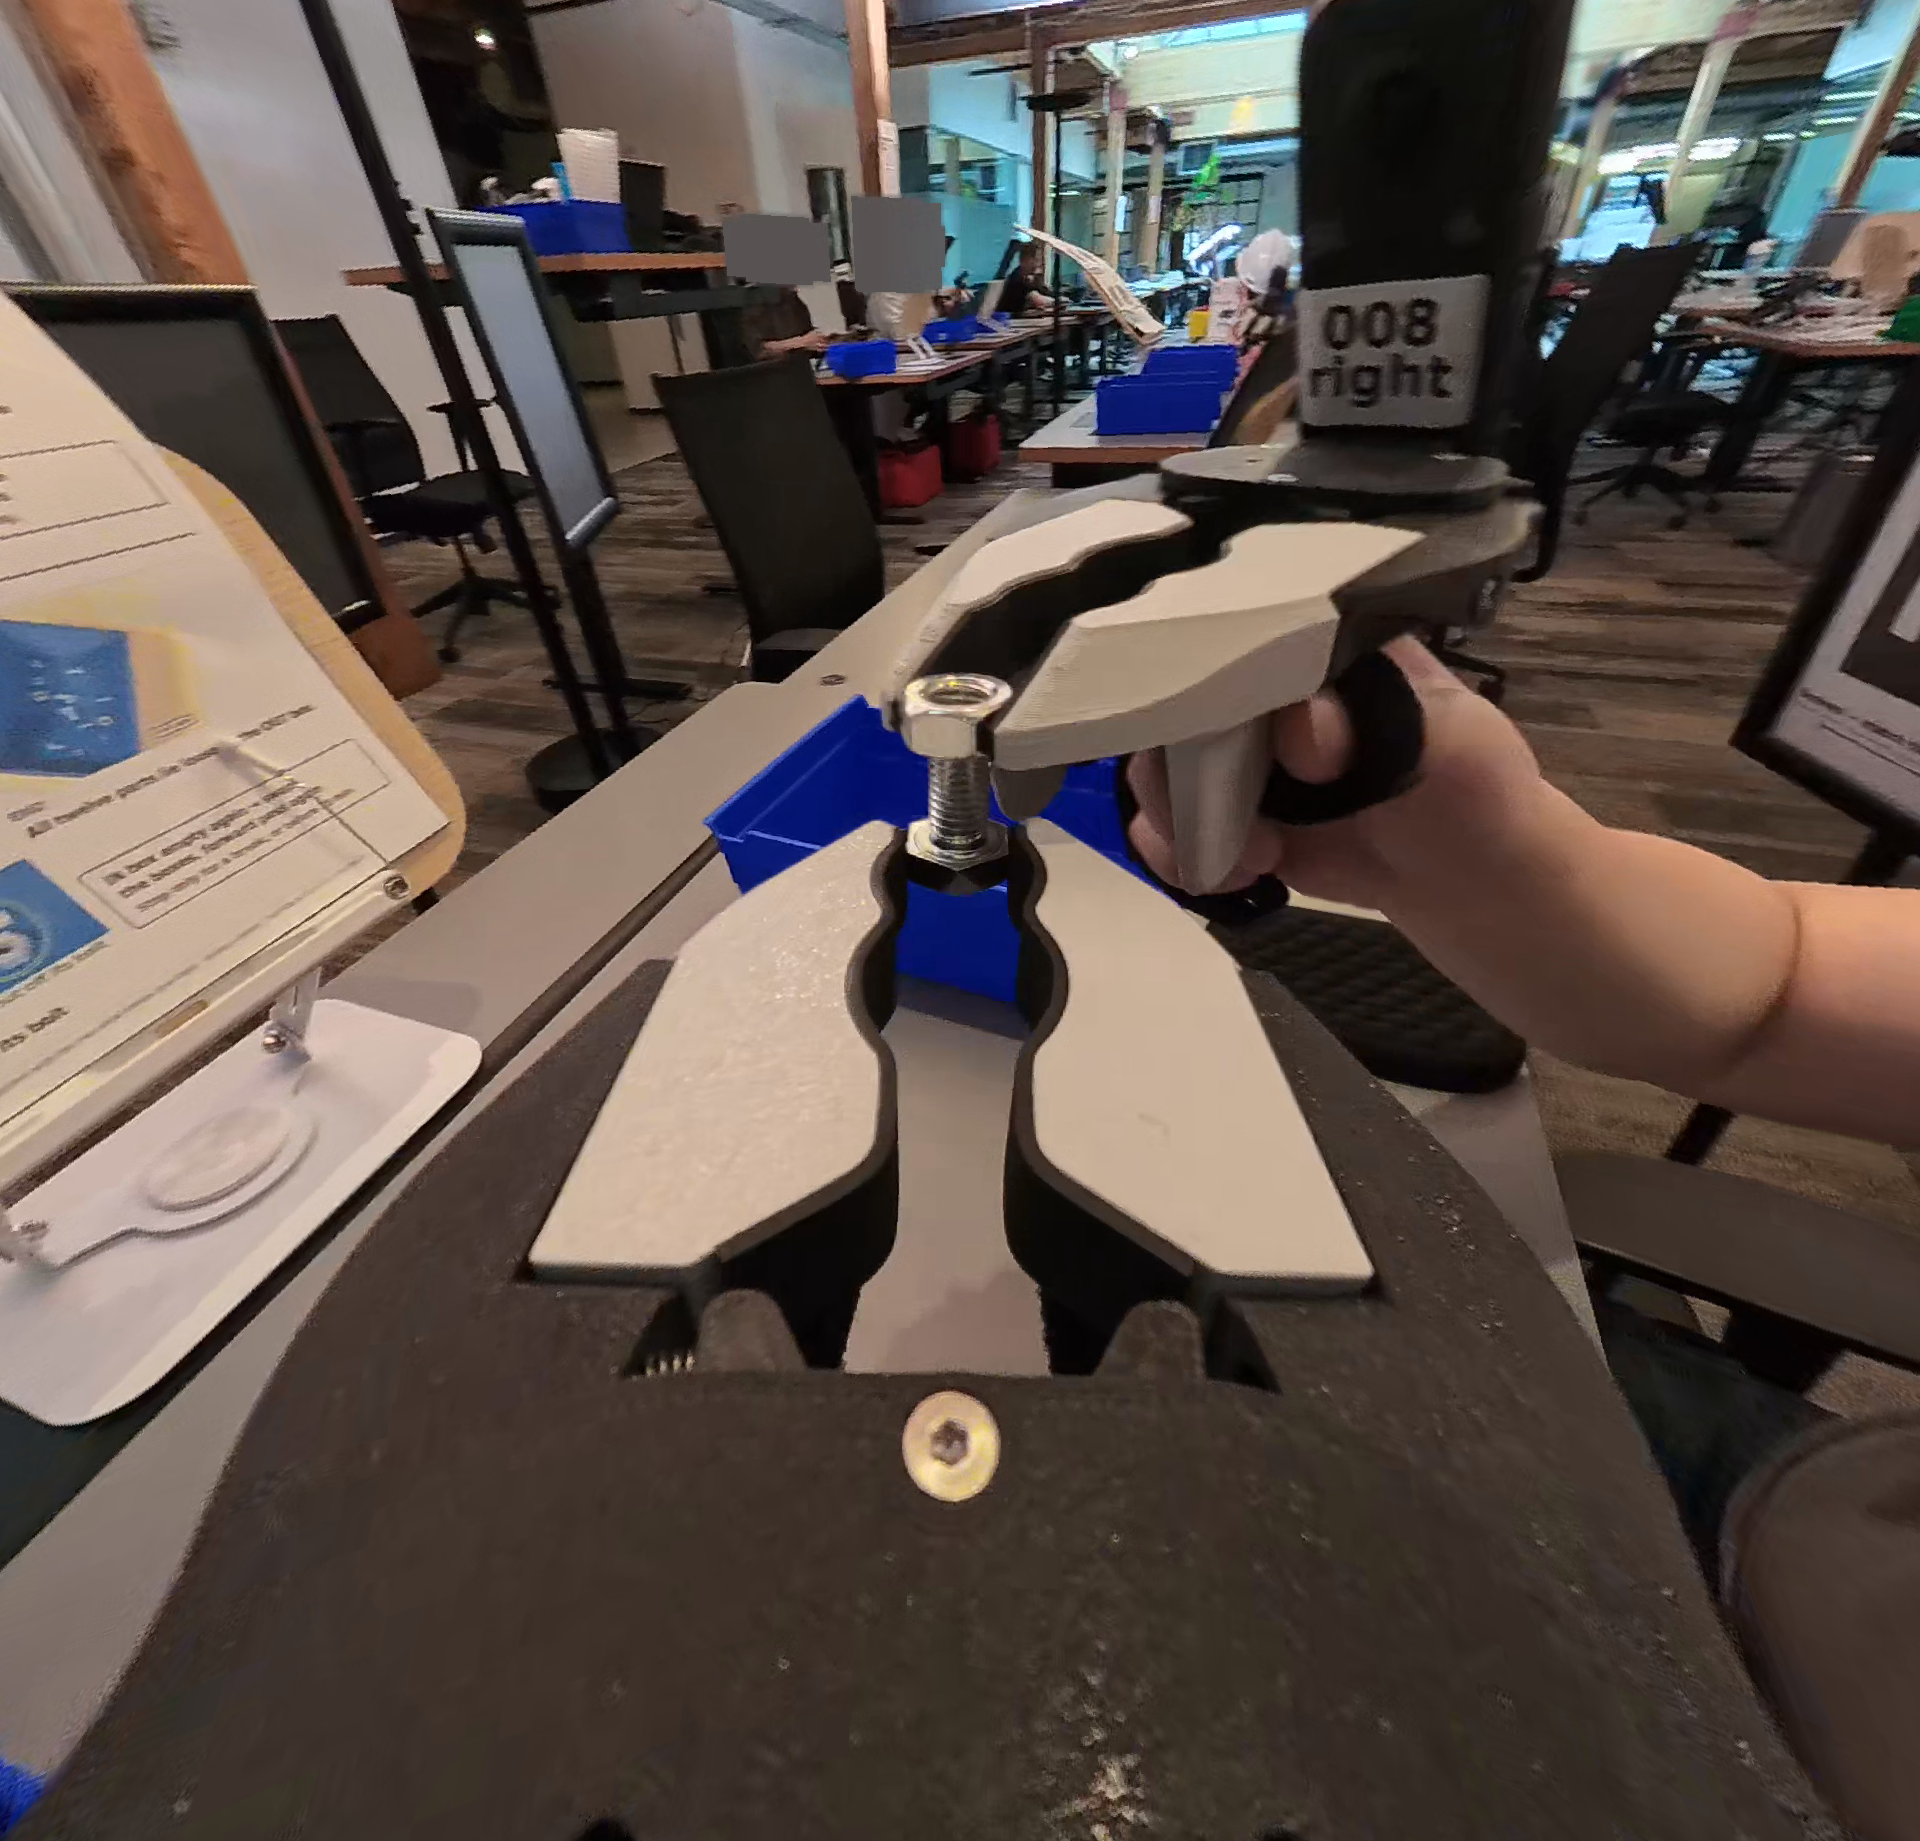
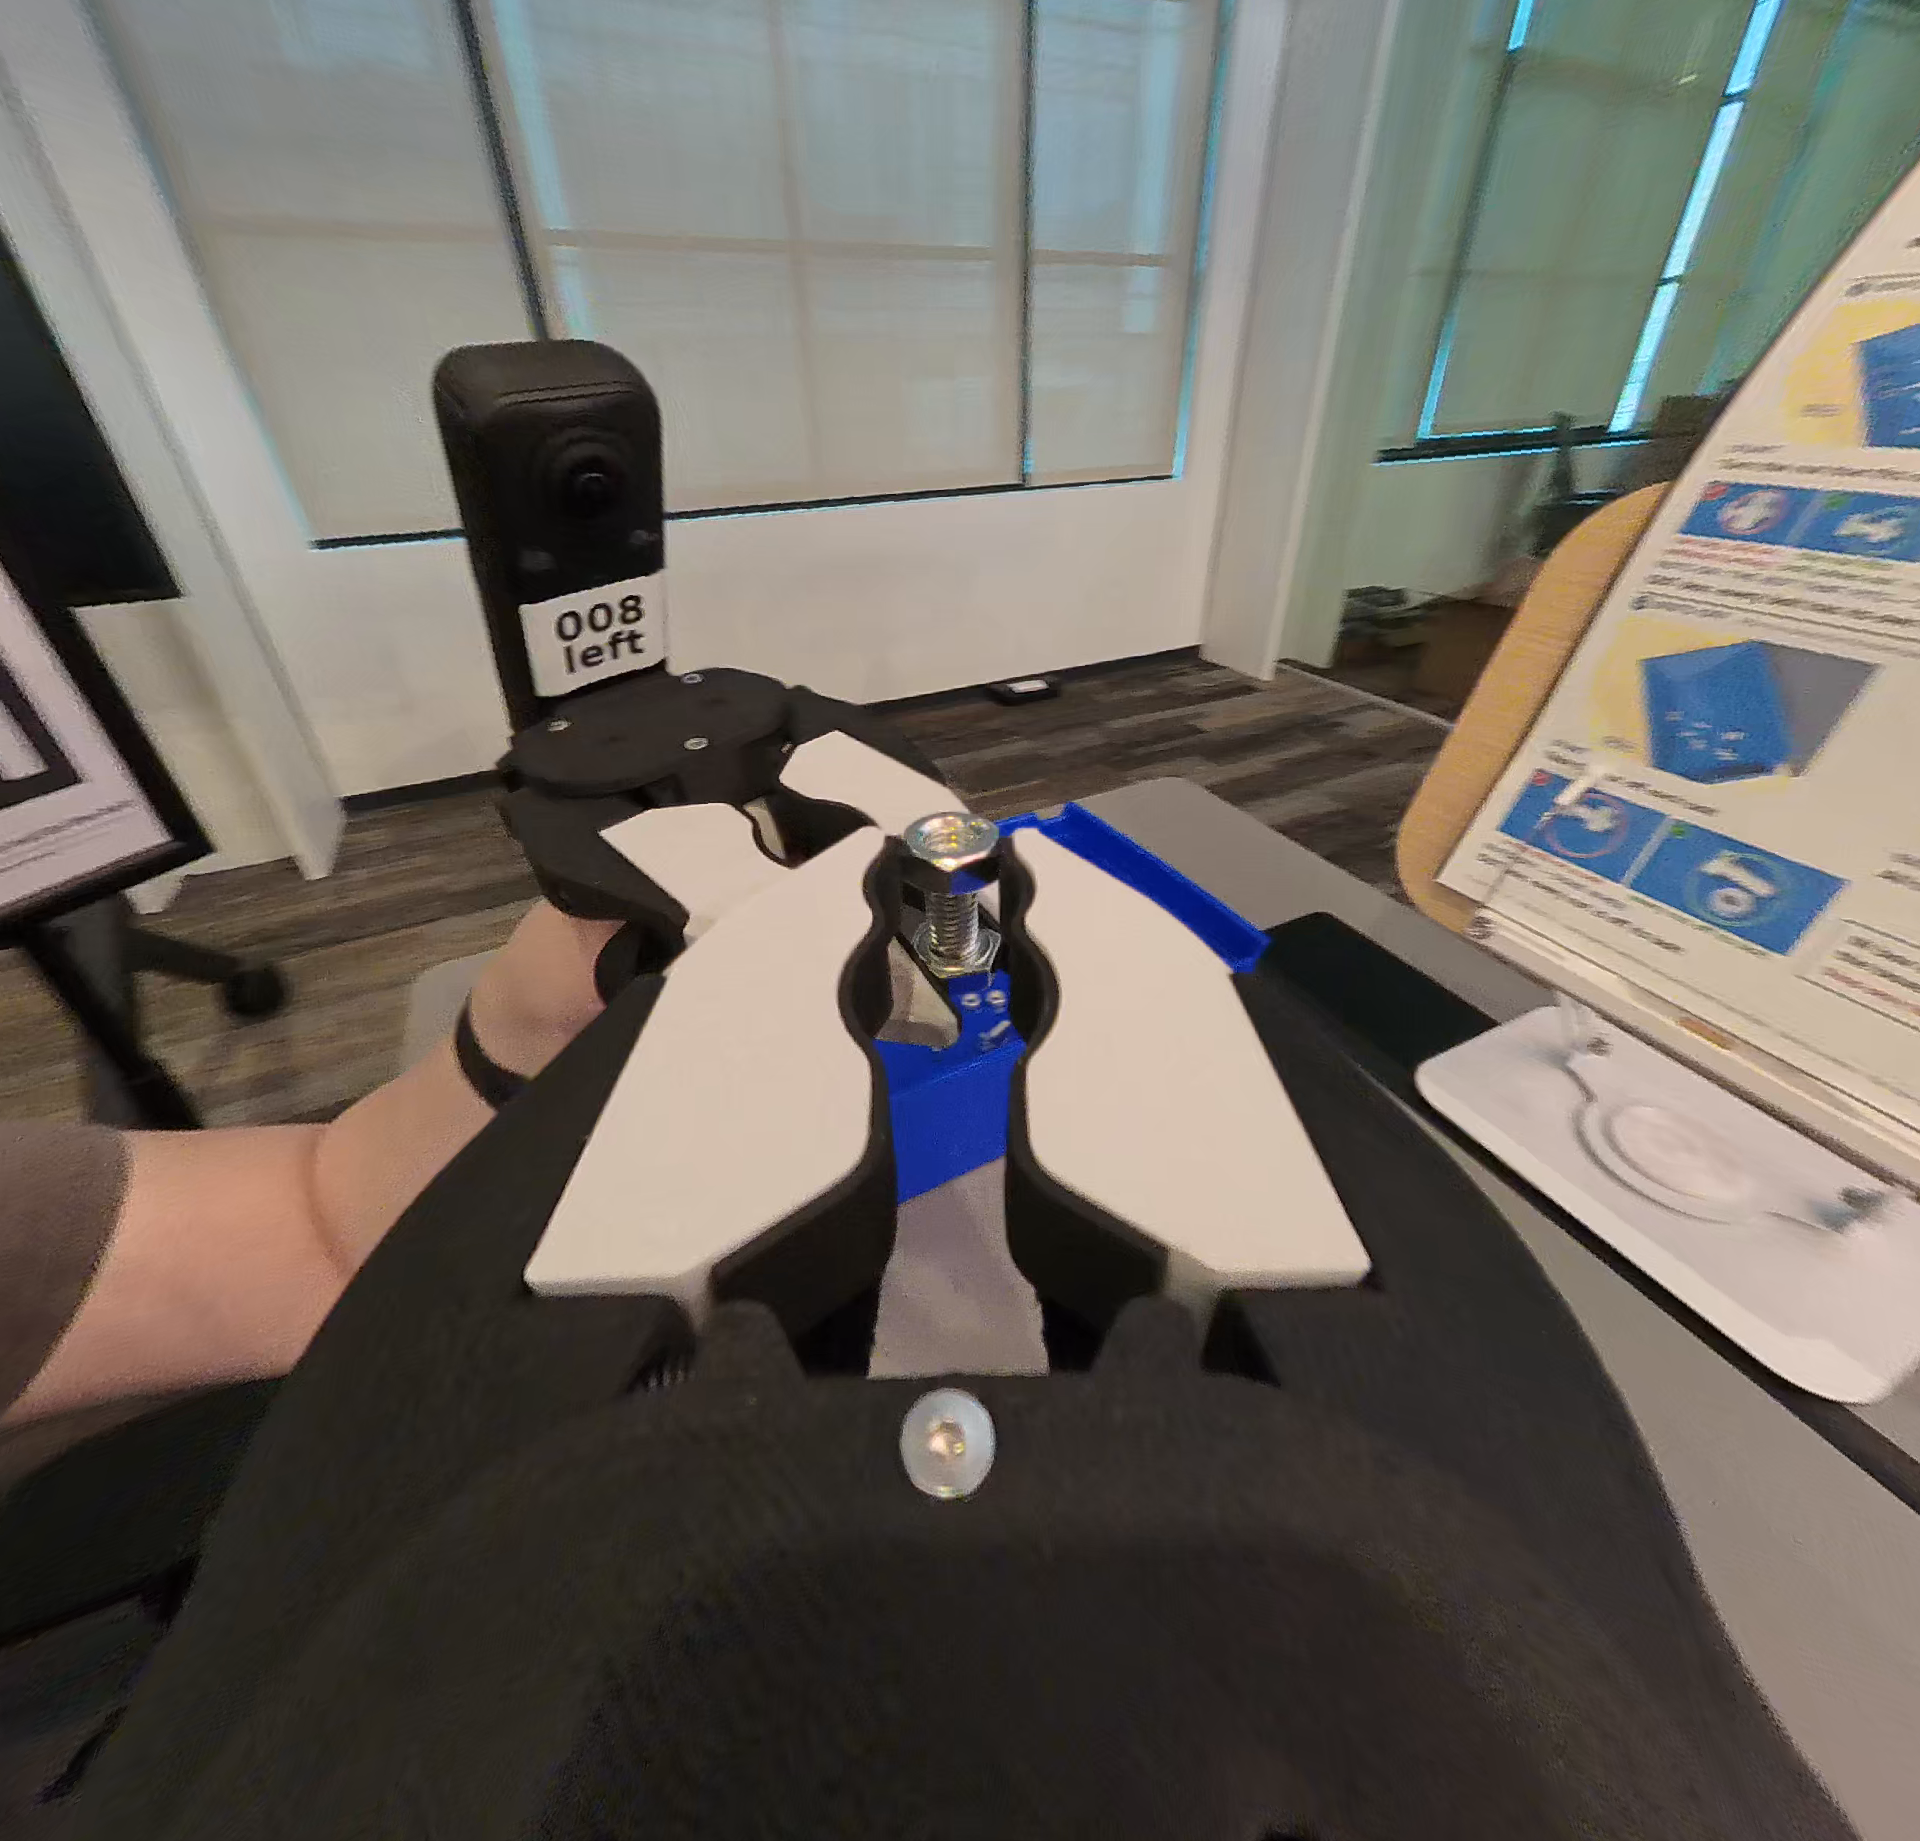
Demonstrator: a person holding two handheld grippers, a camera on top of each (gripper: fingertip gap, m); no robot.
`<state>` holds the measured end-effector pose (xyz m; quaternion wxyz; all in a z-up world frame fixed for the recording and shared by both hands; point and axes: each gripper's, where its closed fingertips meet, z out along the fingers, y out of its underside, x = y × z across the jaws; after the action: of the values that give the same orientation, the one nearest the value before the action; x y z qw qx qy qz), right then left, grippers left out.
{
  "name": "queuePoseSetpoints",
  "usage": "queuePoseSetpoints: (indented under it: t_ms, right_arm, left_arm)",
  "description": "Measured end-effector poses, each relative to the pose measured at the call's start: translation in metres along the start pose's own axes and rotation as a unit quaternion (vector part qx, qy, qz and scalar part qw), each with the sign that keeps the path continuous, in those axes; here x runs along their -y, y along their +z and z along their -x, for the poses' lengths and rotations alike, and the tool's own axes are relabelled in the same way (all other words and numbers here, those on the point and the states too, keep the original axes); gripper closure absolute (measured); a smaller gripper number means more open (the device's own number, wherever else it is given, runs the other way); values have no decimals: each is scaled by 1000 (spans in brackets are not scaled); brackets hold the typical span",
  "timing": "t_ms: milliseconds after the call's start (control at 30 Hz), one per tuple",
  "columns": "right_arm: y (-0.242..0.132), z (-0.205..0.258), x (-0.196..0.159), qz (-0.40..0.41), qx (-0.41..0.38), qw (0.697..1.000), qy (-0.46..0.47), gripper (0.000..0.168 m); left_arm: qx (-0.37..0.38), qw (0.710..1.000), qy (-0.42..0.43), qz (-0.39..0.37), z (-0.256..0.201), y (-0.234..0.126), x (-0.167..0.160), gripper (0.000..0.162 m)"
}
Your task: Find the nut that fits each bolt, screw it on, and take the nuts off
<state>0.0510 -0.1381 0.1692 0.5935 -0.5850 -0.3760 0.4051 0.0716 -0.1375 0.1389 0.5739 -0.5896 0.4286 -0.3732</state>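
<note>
The left gripper (image 1: 954,861) is clamping the bolt's (image 1: 953,794) head, holding it upright above the blue bin (image 1: 800,815); the right gripper (image 2: 948,856) is squeezing the nut (image 2: 945,844) at the top end.

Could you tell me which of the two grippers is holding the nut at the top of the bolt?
The right gripper holds the nut at the upper end of the bolt; the left gripper instead clamps the bolt's lower end.
</note>
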Motion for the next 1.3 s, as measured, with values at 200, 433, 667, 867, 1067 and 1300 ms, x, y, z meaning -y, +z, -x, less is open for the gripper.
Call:
queuePoseSetpoints:
  t_ms: [200, 433, 667, 867, 1067, 1300]
  right_arm:
    - [4, 1, 0, 2, -35, 999, -28, 147]
    - [-4, 14, 11, -44, 30, 998, -44, 127]
    - [-3, 21, 9, -43, 40, 996, -62, 127]
    - [-6, 20, 4, -25, 3, 996, -80, 128]
    - [-11, 19, 5, -28, -7, 996, -85, 130]
    - [-4, 19, 11, -47, 30, 996, -73, 112]
  left_arm:
    - [19, 1000, 9, 2, 2, -2, 1, 145]
    - [-4, 1000, 6, -10, -6, -5, 7, 145]
    - [1, 1000, 8, -10, -4, -6, 8, 144]
    - [11, 1000, 4, -8, 1, -5, 6, 144]
    - [8, 1000, 2, -11, 0, -6, 8, 145]
    - [-10, 1000, 11, -8, -10, -1, 7, 144]
